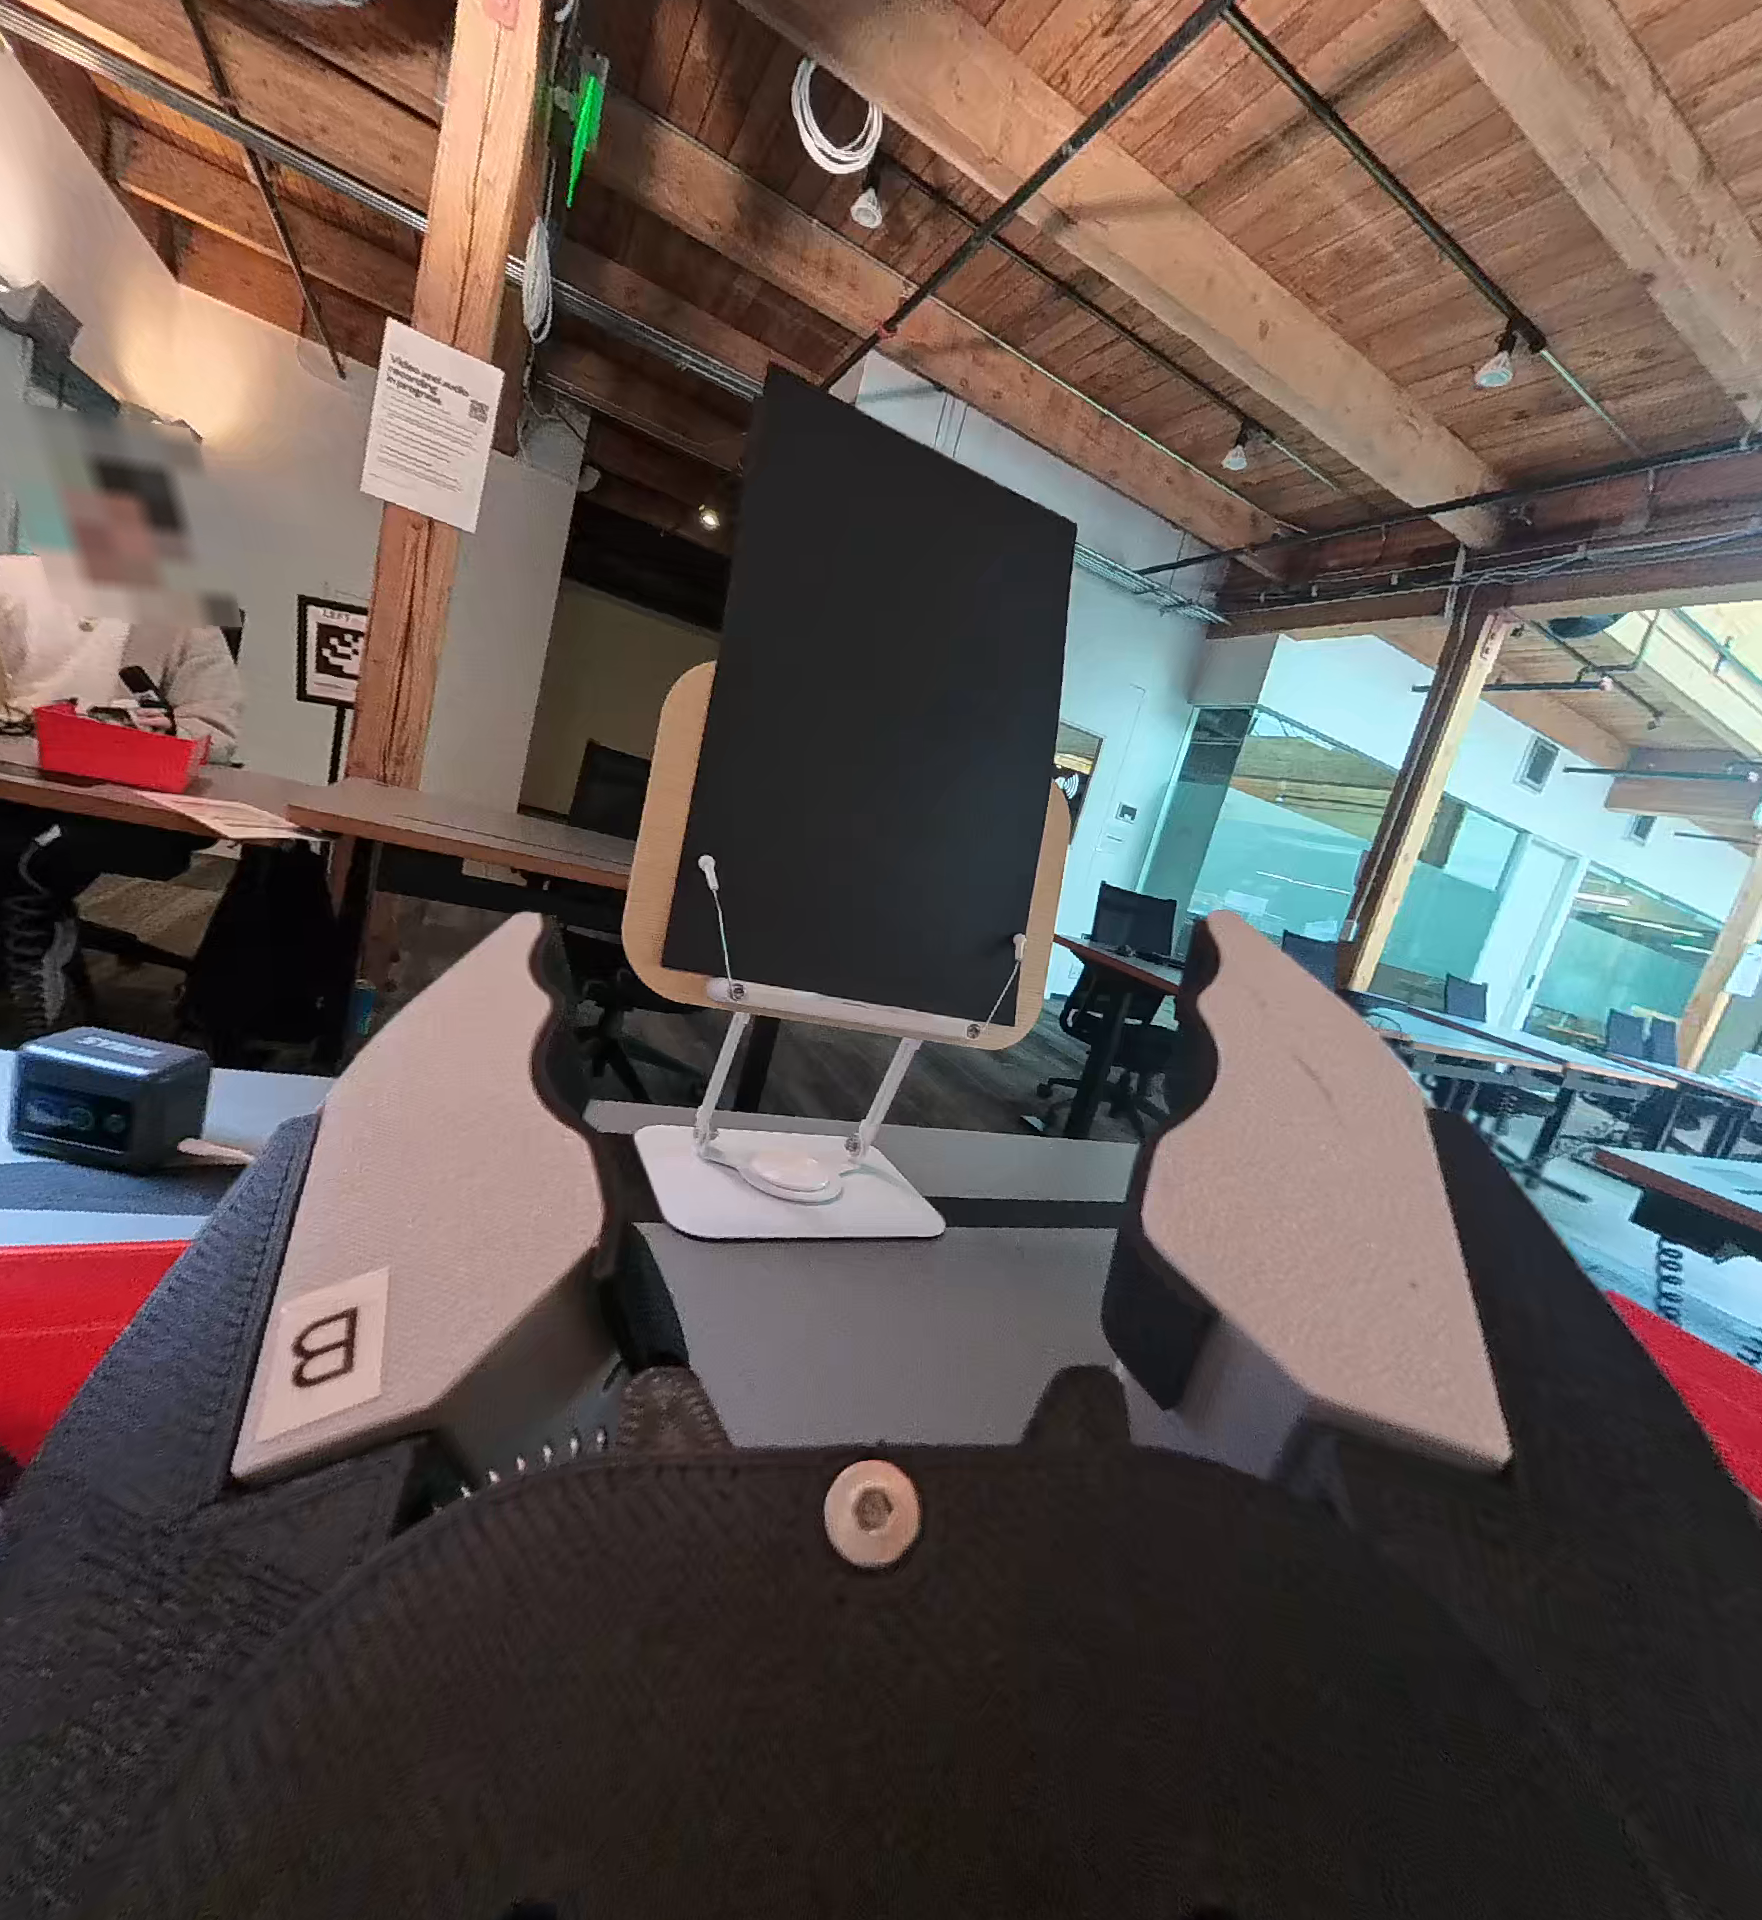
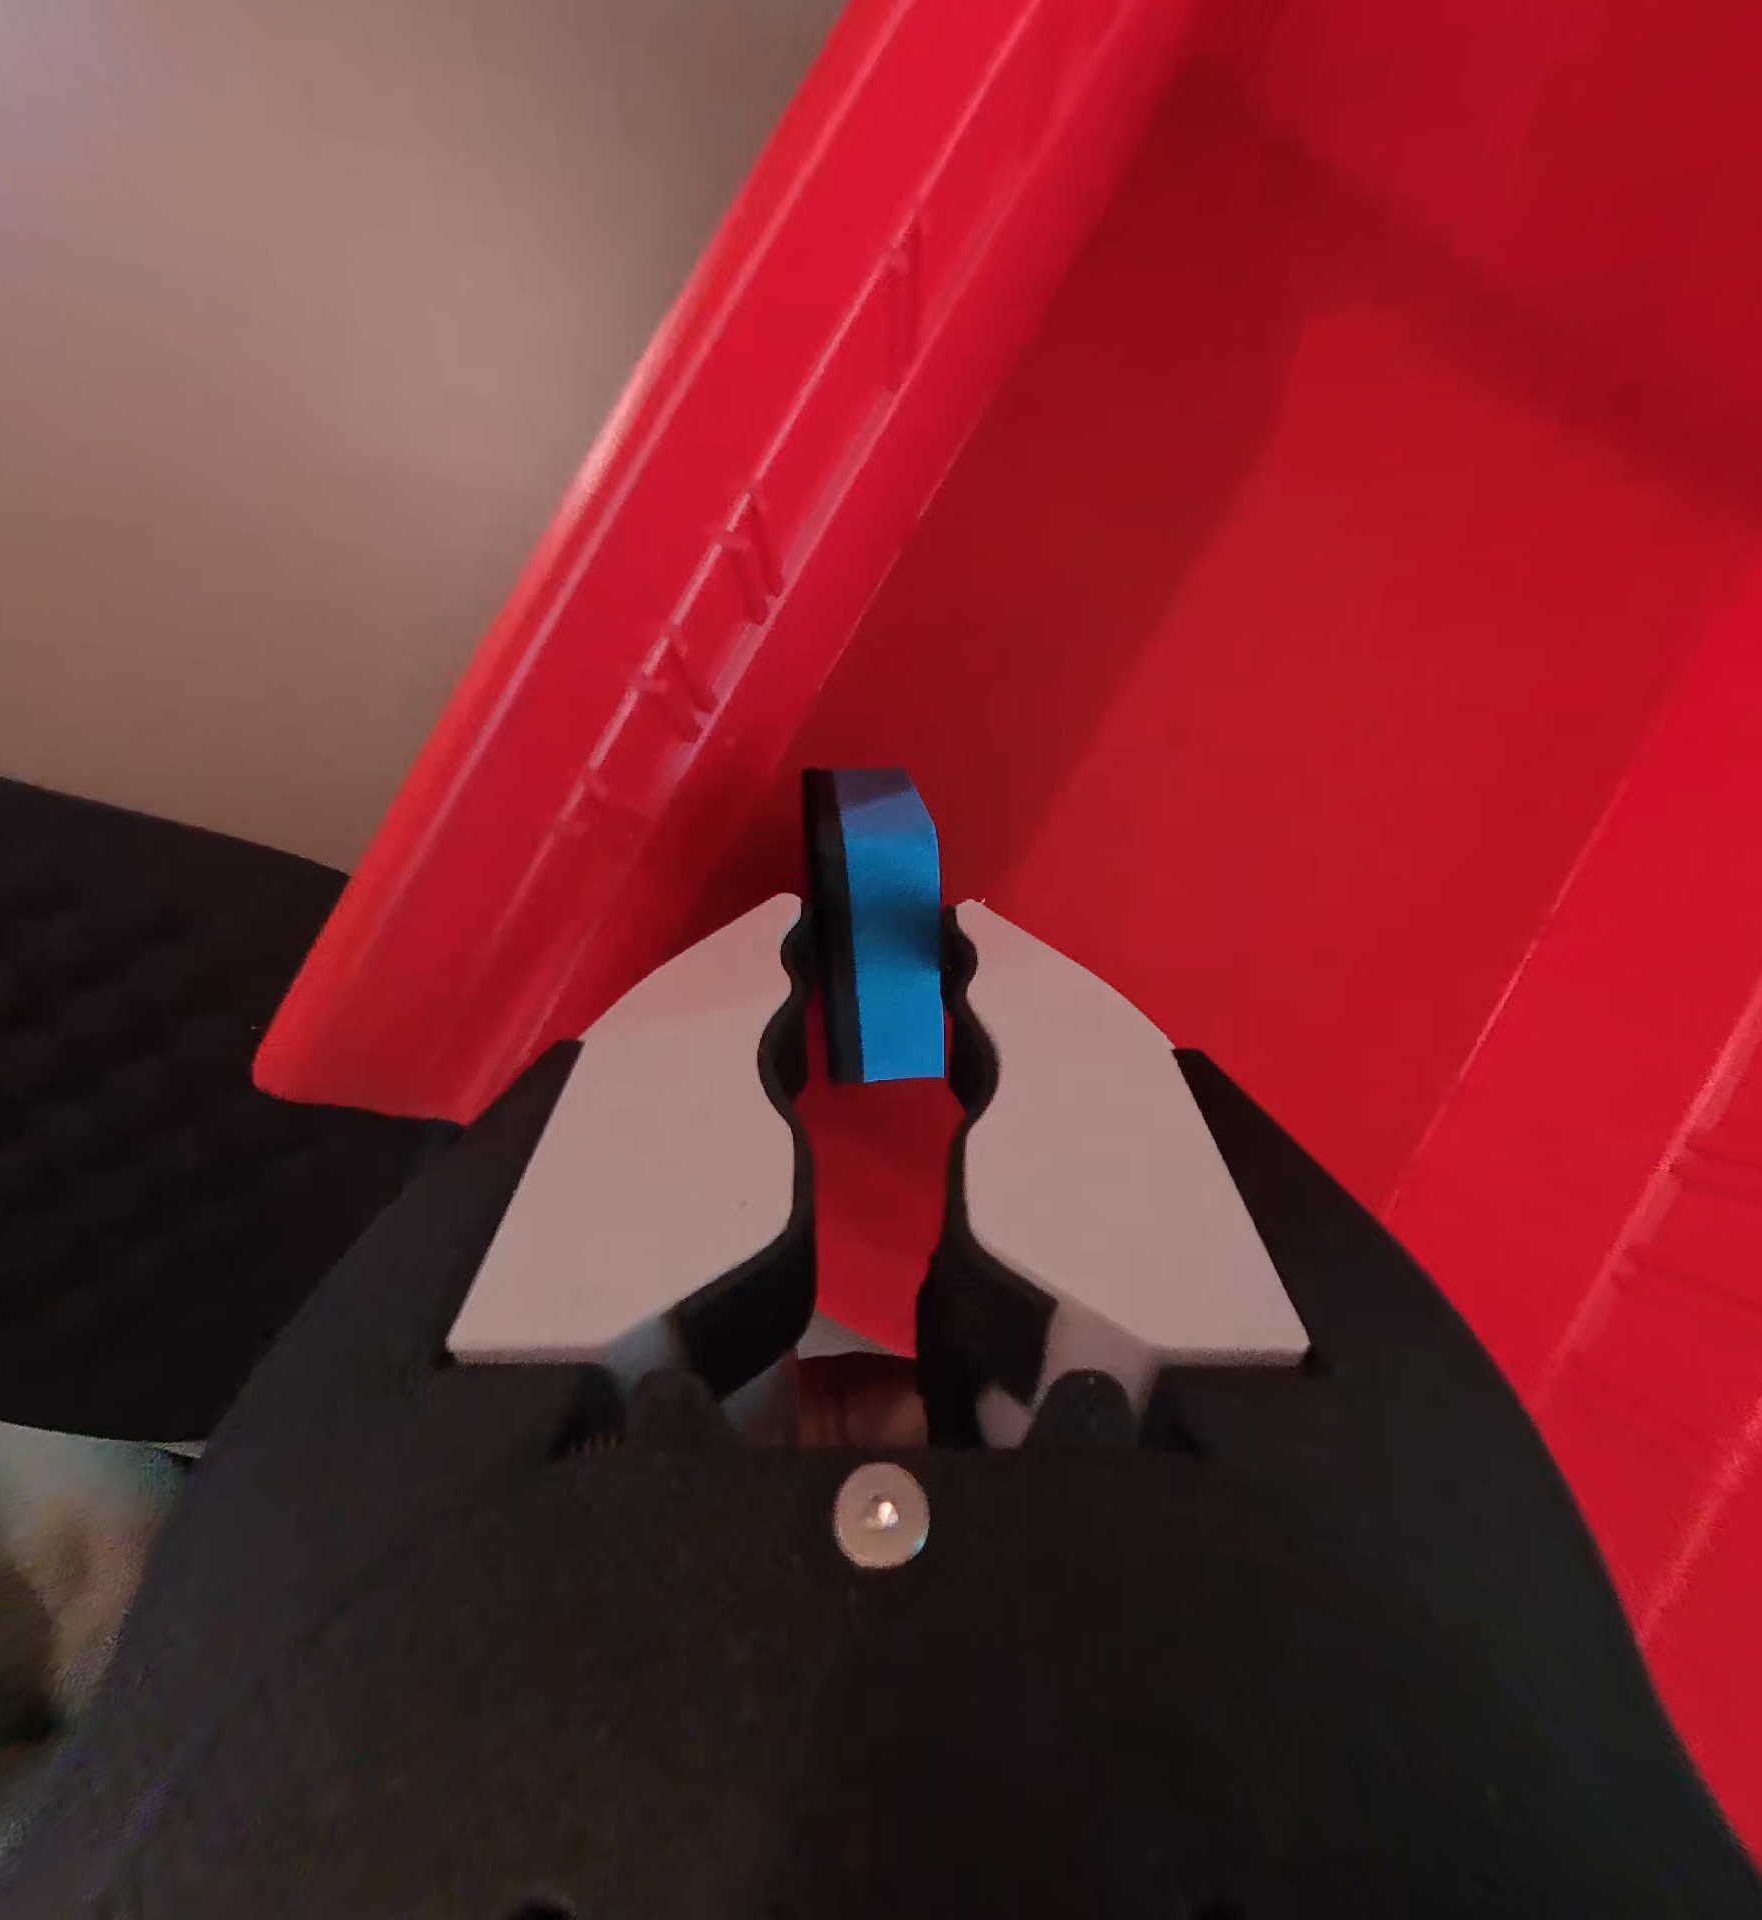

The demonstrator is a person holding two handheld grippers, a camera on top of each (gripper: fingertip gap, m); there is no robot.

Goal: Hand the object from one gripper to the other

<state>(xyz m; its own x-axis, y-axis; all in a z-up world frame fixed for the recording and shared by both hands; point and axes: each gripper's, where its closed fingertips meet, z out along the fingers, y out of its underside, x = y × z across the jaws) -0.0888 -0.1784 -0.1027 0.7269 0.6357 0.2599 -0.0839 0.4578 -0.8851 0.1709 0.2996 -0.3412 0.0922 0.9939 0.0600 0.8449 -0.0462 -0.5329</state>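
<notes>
Timber-beamed ceiling (image 1: 1220,208) — desks (image 1: 461,826), glass walls (image 1: 1479,862).
</notes>
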